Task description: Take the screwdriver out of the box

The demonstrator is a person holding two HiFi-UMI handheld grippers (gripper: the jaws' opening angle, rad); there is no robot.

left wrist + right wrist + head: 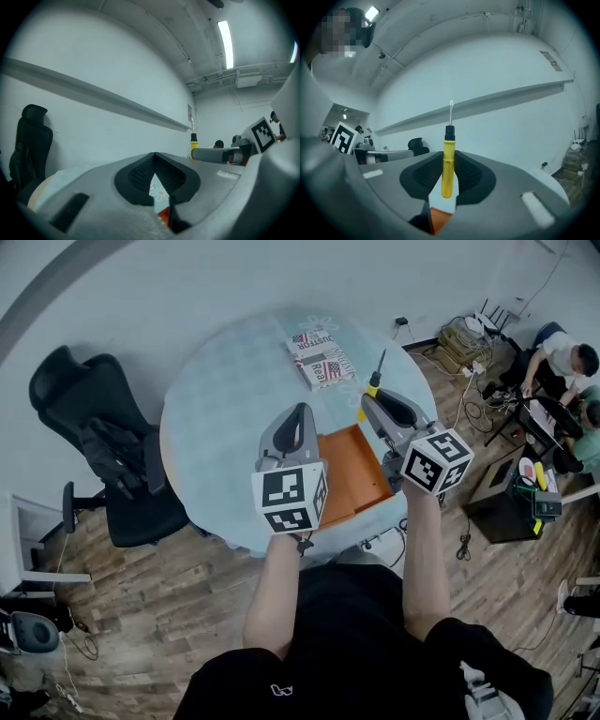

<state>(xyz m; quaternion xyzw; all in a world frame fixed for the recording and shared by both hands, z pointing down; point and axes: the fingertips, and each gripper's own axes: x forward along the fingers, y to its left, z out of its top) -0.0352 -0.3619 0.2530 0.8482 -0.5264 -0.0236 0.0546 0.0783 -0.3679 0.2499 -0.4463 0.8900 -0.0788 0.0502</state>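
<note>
A black office chair (98, 442) stands on the wood floor (159, 615) at the left, just beside the round pale desk (216, 399). Over the desk the left claw (299, 412) is closed, its tips together with nothing between them. To its right lies the open-topped orange box (352, 470), and beyond it a stack of books (319, 357). The right claw (373, 401) grips the screwdriver (375, 381) by its yellow handle. The screwdriver is out of the box, its shaft pointing away past the box's far edge, beside the books. Further right, people (562, 357) sit among cables. The claws' bodies cover the box's near corners, and the screwdriver's tip is too thin to make out.
</note>
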